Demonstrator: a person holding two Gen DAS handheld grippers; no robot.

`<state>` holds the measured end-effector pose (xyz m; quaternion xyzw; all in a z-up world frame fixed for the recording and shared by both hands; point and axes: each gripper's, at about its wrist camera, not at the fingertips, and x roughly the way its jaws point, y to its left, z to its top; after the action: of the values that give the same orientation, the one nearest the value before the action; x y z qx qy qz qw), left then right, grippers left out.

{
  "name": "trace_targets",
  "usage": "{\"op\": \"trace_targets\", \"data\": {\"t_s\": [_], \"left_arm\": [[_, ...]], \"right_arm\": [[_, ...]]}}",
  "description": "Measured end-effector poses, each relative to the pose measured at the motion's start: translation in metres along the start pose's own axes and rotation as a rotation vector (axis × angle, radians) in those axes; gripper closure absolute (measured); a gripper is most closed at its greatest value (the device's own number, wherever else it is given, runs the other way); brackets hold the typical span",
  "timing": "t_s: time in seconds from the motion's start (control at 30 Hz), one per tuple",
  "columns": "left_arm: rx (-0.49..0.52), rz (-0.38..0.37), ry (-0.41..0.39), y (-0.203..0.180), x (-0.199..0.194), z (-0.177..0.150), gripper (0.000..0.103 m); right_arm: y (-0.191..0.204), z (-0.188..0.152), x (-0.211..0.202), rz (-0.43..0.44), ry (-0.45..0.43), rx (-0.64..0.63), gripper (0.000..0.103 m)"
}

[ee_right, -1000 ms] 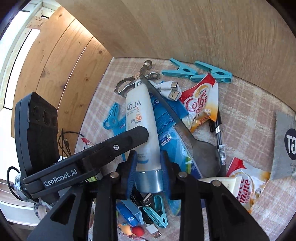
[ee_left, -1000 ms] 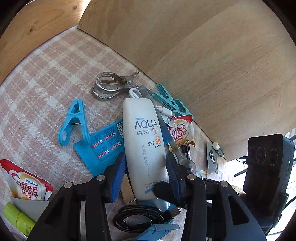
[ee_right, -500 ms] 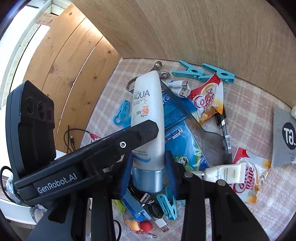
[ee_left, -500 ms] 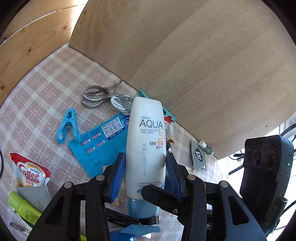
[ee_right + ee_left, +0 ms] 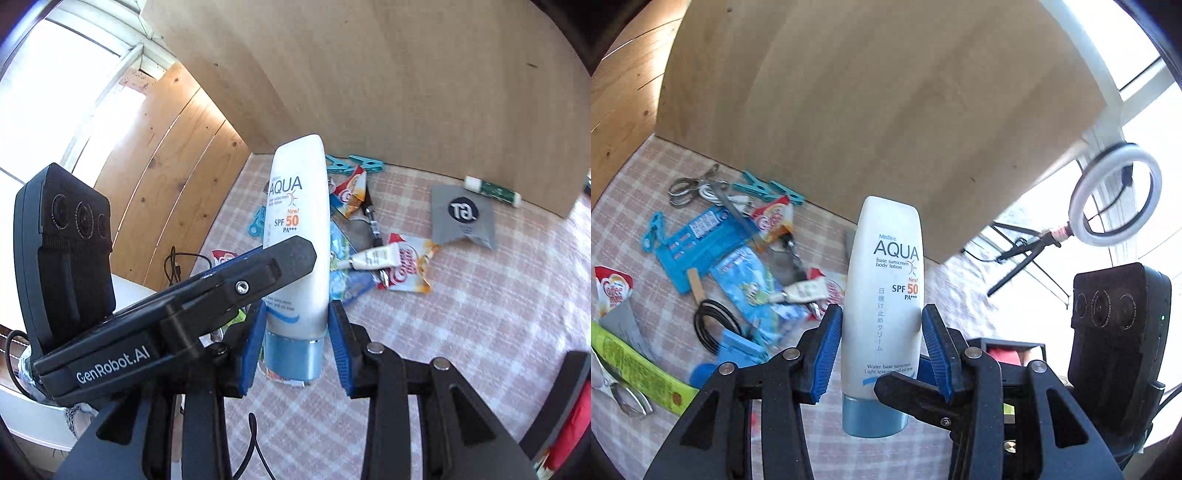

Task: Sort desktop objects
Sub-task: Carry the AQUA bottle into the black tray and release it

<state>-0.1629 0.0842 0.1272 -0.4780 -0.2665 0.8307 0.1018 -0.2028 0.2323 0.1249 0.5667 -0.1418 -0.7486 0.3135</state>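
So both are clamped on the same thing: the left tool point(image 5: 881, 314) pinches the white AQUA sunscreen tube with a blue cap point(image 5: 886, 258) around its lower body, and the right tool point(image 5: 297, 310) has it just above the cap. The tube hangs in the air, cap end down, clear of the pink checked worktop point(image 5: 480, 332).

My worry is that it's a slick, squishy tube held in two hands. If the hands drift apart or twist differently, it could slide out of one grip and drop into the clutter. Squeezing harder might push lotion at the cap.

Count of what I can make out below:
- three Coffee mate sachets point(image 5: 406, 266)
- two teal clothes pegs point(image 5: 768, 188)
- one blue clip point(image 5: 653, 232)
- one pair of steel scissors point(image 5: 690, 182)
- one small white tube point(image 5: 373, 256)
- one grey logo pouch point(image 5: 461, 218)
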Motion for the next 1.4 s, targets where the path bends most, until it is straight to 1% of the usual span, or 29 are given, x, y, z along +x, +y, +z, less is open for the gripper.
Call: {"op": "trace_targets", "data": {"t_s": [0.07,0.27,0.5,0.63,0.77,0.83,0.9,0.93,1.0,1.1,1.17,1.27,1.37,1.4], "left_arm": [[0.042,-0.025,0.029,-0.025,0.007,-0.016,0.061],[0.170,-0.103,0.133,-0.104,0.035,-0.067,0.061],[0.292,-0.181,0.256,-0.185,0.061,-0.129,0.061],[0.351,-0.209,0.298,-0.219,0.066,-0.159,0.061],[0.389,-0.218,0.330,-0.242,0.071,-0.180,0.061],[0.419,-0.212,0.346,-0.250,0.072,-0.190,0.062],[0.455,-0.163,0.323,-0.255,0.070,-0.197,0.063],[0.468,-0.143,0.308,-0.256,0.068,-0.198,0.061],[0.459,-0.134,0.300,-0.252,0.067,-0.197,0.061],[0.441,-0.118,0.283,-0.243,0.061,-0.193,0.061],[0.435,-0.107,0.271,-0.235,0.057,-0.190,0.061],[0.423,-0.081,0.246,-0.219,0.047,-0.182,0.061],[0.393,-0.057,0.225,-0.197,0.037,-0.172,0.061],[0.382,-0.047,0.216,-0.188,0.034,-0.169,0.061]], "right_arm": [[-0.015,-0.022,-0.024,0.002,-0.022,0.044,0.070],[-0.067,-0.095,-0.097,-0.038,-0.104,0.167,0.070],[-0.123,-0.177,-0.169,-0.109,-0.169,0.301,0.070],[-0.139,-0.213,-0.200,-0.135,-0.197,0.352,0.070],[-0.154,-0.243,-0.220,-0.148,-0.219,0.394,0.070],[-0.158,-0.254,-0.226,-0.155,-0.220,0.406,0.070],[-0.158,-0.264,-0.230,-0.199,-0.221,0.402,0.070],[-0.158,-0.267,-0.233,-0.227,-0.225,0.402,0.069],[-0.159,-0.271,-0.238,-0.245,-0.235,0.411,0.069],[-0.162,-0.275,-0.244,-0.247,-0.258,0.421,0.069],[-0.161,-0.274,-0.245,-0.240,-0.268,0.416,0.069],[-0.151,-0.267,-0.243,-0.256,-0.273,0.386,0.069],[-0.137,-0.254,-0.232,-0.308,-0.268,0.333,0.069],[-0.131,-0.249,-0.227,-0.313,-0.270,0.307,0.069]]}}
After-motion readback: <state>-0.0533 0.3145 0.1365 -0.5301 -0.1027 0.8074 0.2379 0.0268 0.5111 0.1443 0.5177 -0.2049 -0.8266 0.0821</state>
